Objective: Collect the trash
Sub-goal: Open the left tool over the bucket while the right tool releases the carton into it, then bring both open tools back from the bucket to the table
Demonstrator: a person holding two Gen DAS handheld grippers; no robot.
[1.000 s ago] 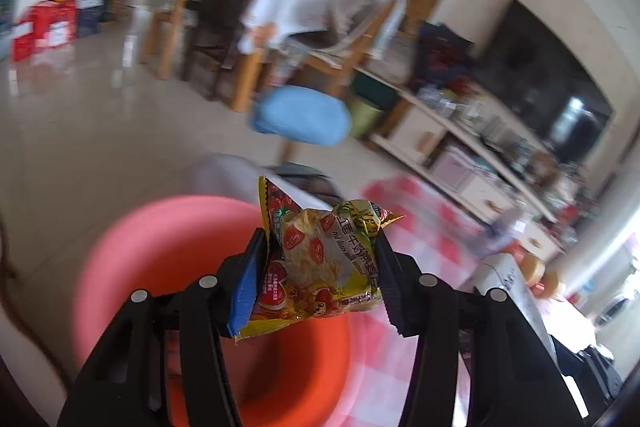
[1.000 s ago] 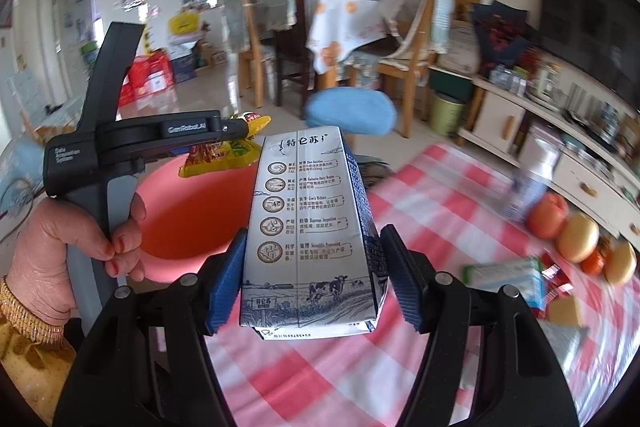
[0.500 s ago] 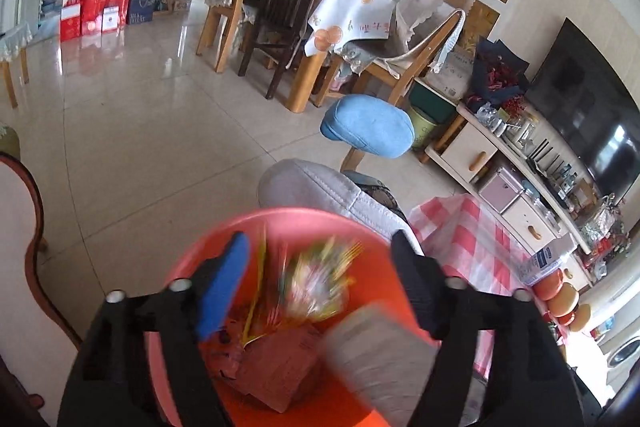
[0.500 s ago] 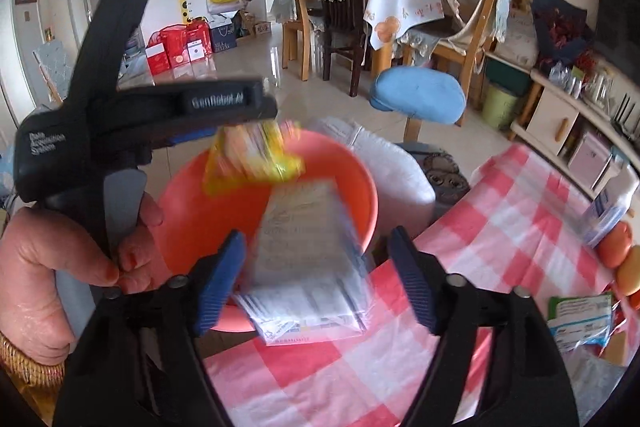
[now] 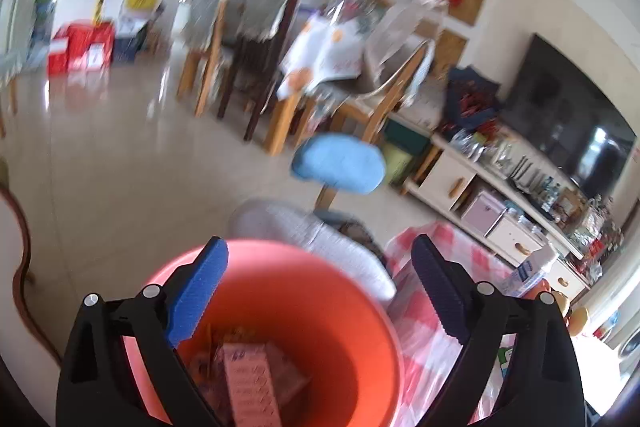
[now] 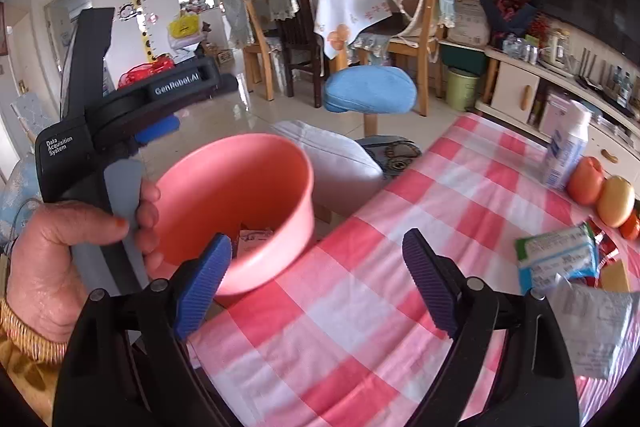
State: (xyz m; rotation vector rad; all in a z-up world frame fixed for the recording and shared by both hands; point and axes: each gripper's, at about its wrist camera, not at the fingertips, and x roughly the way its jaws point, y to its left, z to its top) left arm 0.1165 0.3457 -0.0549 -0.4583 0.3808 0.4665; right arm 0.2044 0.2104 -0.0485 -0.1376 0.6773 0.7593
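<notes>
A pink plastic bucket (image 5: 320,291) stands beside the table's left edge and also shows in the right wrist view (image 6: 256,179). Inside it lie the milk carton (image 5: 250,383) and crumpled wrappers, seen in the left wrist view. My left gripper (image 5: 320,291) is open and empty right above the bucket; its body (image 6: 120,107) shows in the right wrist view to the left of the bucket. My right gripper (image 6: 316,283) is open and empty over the checked tablecloth (image 6: 360,307), just right of the bucket. A green-and-blue packet (image 6: 556,255) and a white wrapper (image 6: 592,327) lie on the table at right.
A white bottle (image 6: 566,147), an apple (image 6: 586,181) and other fruit (image 6: 618,201) stand at the table's far right. Beyond the table are a grey cushioned seat (image 6: 328,155), a blue stool (image 6: 370,95), dining chairs and a TV cabinet (image 6: 520,91).
Both grippers opened. The snack wrapper dropped from the left one and the milk carton from the right one into the bucket. Both grippers are empty now.
</notes>
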